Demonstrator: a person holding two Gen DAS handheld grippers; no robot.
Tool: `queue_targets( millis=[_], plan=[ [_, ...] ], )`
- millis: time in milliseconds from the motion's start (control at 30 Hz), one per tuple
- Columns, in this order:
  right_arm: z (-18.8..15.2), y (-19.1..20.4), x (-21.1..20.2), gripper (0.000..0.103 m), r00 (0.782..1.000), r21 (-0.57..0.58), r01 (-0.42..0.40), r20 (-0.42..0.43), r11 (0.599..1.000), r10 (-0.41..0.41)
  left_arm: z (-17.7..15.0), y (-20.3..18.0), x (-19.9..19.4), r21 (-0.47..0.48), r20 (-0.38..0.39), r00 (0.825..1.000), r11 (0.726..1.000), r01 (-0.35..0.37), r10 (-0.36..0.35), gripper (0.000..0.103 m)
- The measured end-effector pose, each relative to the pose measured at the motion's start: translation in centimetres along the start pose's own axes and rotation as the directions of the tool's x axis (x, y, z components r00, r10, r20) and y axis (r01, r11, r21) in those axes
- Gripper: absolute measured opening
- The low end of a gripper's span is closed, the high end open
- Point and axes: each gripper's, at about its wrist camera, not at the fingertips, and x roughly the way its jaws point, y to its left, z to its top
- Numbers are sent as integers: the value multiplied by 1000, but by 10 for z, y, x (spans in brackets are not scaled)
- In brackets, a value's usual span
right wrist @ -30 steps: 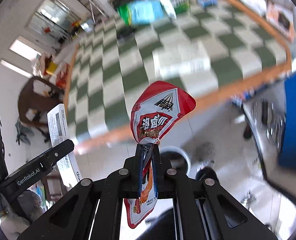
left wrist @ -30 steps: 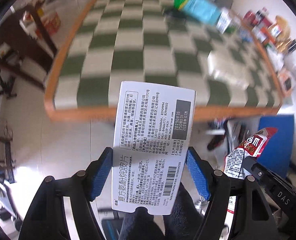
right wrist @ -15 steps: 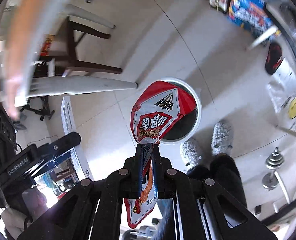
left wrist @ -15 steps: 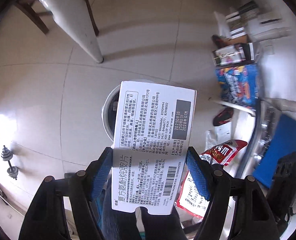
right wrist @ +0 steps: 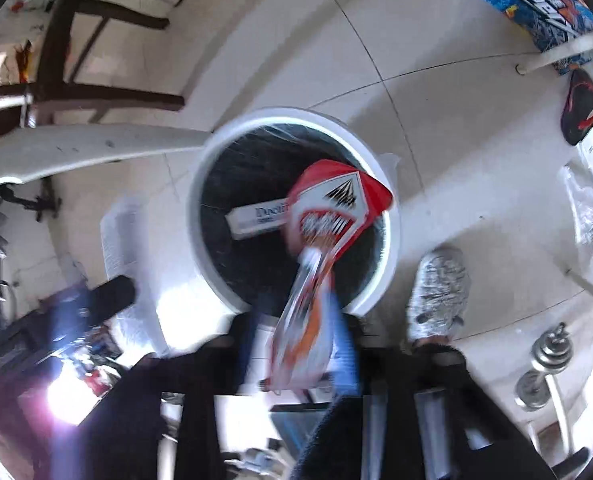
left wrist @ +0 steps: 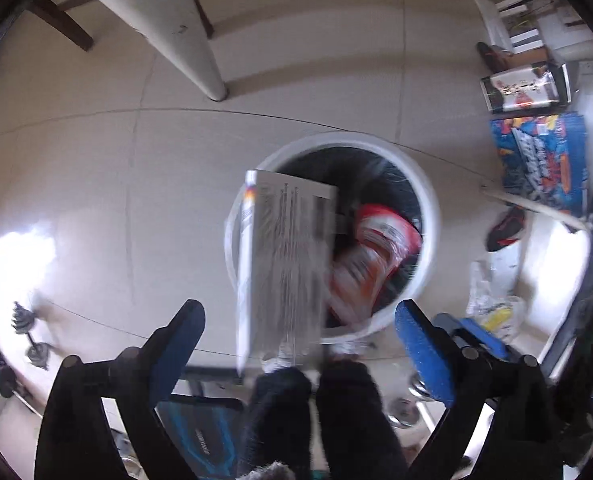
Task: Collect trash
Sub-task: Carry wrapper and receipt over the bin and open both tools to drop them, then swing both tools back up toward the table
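Note:
A white round trash bin [left wrist: 428, 216] with a black liner stands on the floor below both grippers; it also shows in the right wrist view [right wrist: 392, 240]. My left gripper [left wrist: 300, 340] is open, its blue pads wide apart. The white medicine box [left wrist: 284, 264] is free between them, blurred, dropping toward the bin. My right gripper [right wrist: 300, 344] is blurred and looks open. The red snack wrapper [right wrist: 324, 240] is falling over the bin mouth; it also shows in the left wrist view [left wrist: 372, 256]. A white carton [right wrist: 256, 218] lies inside the bin.
A white table leg [left wrist: 184, 32] stands beyond the bin. The person's shoe [right wrist: 440, 292] is beside the bin. A blue printed box [left wrist: 544, 160], a plastic bag [left wrist: 492, 292] and dumbbells [right wrist: 548, 364] lie on the tiled floor.
Both grippers have opened and let go. The medicine box and the red wrapper now fall toward the bin, which is closer and more centred.

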Motion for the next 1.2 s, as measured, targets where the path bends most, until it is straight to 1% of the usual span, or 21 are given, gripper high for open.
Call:
queue_targets(
  millis=[33, 67, 133, 167, 200, 233, 267, 400, 600, 700, 967, 1200],
  plan=[
    [-2, 1, 1, 66, 1000, -19, 25, 8, 1000, -25, -2, 3, 0, 4, 5, 1000, 1000, -20, 20, 103],
    [-4, 4, 2, 69, 998, -50, 65, 16, 997, -65, -5, 5, -1, 8, 13, 999, 999, -39, 39, 103],
    [-11, 10, -1, 96, 987, -98, 162, 39, 982, -159, -12, 10, -7, 18, 47, 996, 997, -79, 78, 103],
    [-14, 12, -2, 100, 981, -114, 191, 50, 975, -186, -16, 11, -11, 22, 67, 993, 995, -94, 92, 103],
    [-15, 14, -4, 101, 975, -124, 219, 59, 968, -213, -20, 13, -15, 28, 82, 991, 994, -108, 105, 103],
    [-18, 16, -6, 101, 967, -133, 251, 69, 959, -244, -23, 14, -18, 32, 89, 989, 992, -121, 118, 103],
    [-18, 18, -9, 101, 963, -138, 267, 77, 954, -258, -25, 15, -21, 35, 91, 988, 991, -131, 127, 103],
    [-27, 25, -24, 102, 951, -145, 304, 107, 941, -291, -36, 16, -36, 41, 101, 985, 989, -143, 138, 103],
    [-44, 39, -53, 102, 946, -139, 313, 126, 939, -297, -51, 11, -68, 40, 132, 979, 986, -160, 154, 103],
    [-54, 46, -74, 102, 945, -133, 314, 137, 940, -296, -58, 9, -86, 35, 142, 979, 988, -152, 146, 103],
    [-85, 69, -143, 102, 941, -133, 313, 180, 940, -288, -89, 3, -153, 46, 179, 976, 990, -131, 121, 103],
    [-126, 103, -226, 102, 937, -158, 308, 221, 938, -270, -121, 1, -214, 53, 194, 976, 993, -107, 95, 103]
  ],
)
